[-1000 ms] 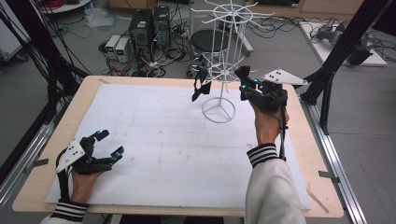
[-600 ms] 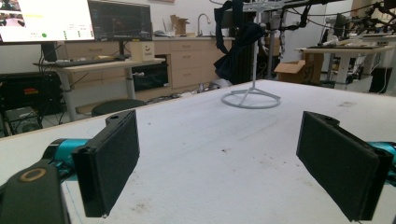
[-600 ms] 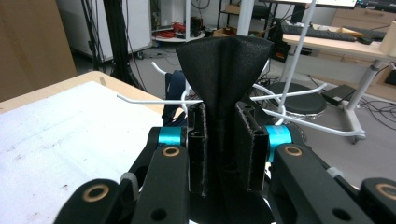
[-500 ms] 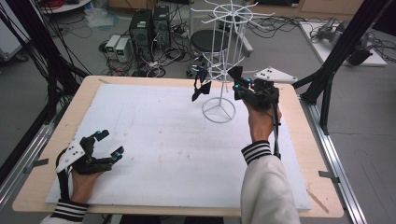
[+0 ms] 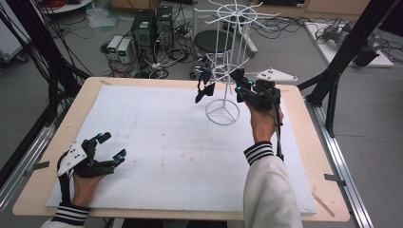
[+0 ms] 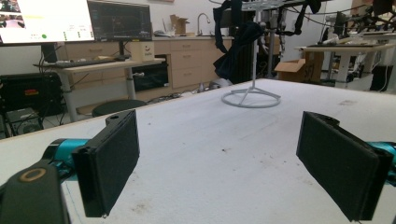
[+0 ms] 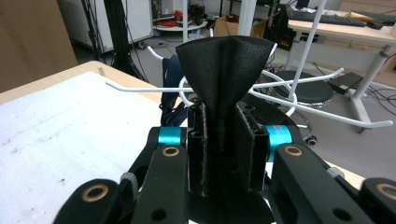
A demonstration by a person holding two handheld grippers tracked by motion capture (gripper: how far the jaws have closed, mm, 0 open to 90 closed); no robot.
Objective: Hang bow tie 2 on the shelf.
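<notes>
My right gripper [image 5: 241, 84] is up at the far side of the table, right beside the white wire rack [image 5: 227, 57], and its jaws are pinched tight on a piece of black cloth [image 7: 227, 70]. In the right gripper view the cloth is squeezed narrow between the two pads and fans out wide above them, its upper edge level with the rack's white hooks [image 7: 308, 111], which cross behind and beside it. I cannot tell whether the cloth touches a hook or hangs just in front of one.

A second dark cloth [image 5: 204, 88] hangs from the rack on its left side, above the round wire base [image 5: 222, 112] that stands on the white mat [image 5: 157, 142]. In the left gripper view that hanging cloth [image 6: 238, 44] shows as a dark navy bundle draped beside the rack's upright pole.

My left gripper [image 5: 108, 147] rests low on the near left part of the mat, well apart from the rack. Its jaws stand wide, with nothing between the two black pads [image 6: 112, 161]; bare, slightly speckled mat lies between them, and the rack's base [image 6: 251, 98] sits far ahead.

The mat covers most of the wooden tabletop [image 5: 306, 142], leaving a bare strip of wood around its edges. My right sleeve, white with a striped cuff [image 5: 259, 153], reaches up from the near edge toward the rack.
</notes>
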